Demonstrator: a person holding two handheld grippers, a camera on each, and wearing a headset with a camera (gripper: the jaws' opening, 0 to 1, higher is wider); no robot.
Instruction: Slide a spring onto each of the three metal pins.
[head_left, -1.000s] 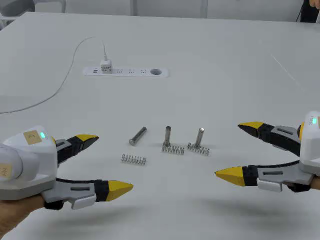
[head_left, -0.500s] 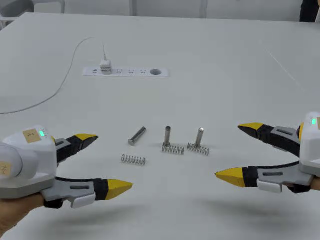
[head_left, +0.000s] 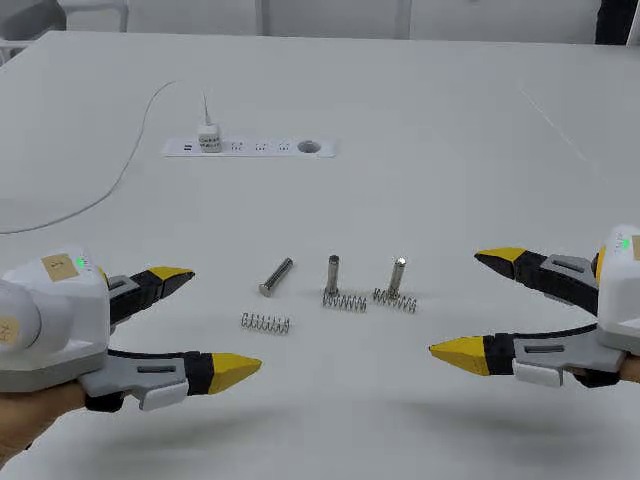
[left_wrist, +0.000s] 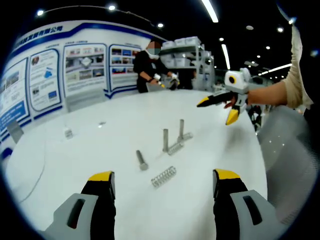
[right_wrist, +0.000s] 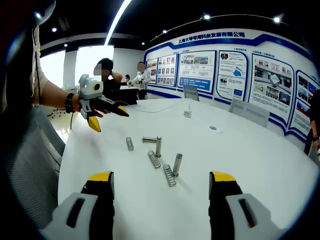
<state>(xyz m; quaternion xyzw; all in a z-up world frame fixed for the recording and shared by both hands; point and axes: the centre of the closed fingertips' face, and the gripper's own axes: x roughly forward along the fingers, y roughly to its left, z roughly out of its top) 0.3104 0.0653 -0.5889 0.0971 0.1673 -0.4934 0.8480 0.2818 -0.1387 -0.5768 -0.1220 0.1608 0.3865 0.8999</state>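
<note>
On the white table lie three small springs: left, middle, right. One metal pin lies on its side behind the left spring. Two pins stand upright, the middle pin and the right pin, each with a spring at its foot. My left gripper hovers open, to the left of the parts. My right gripper hovers open to their right. Nothing is between either pair of jaws. The left gripper view looks past the left spring toward the standing pins.
A white power strip with a plugged charger lies farther back, its cable curving off to the left. People stand in the background beyond the table. Bare tabletop surrounds the parts.
</note>
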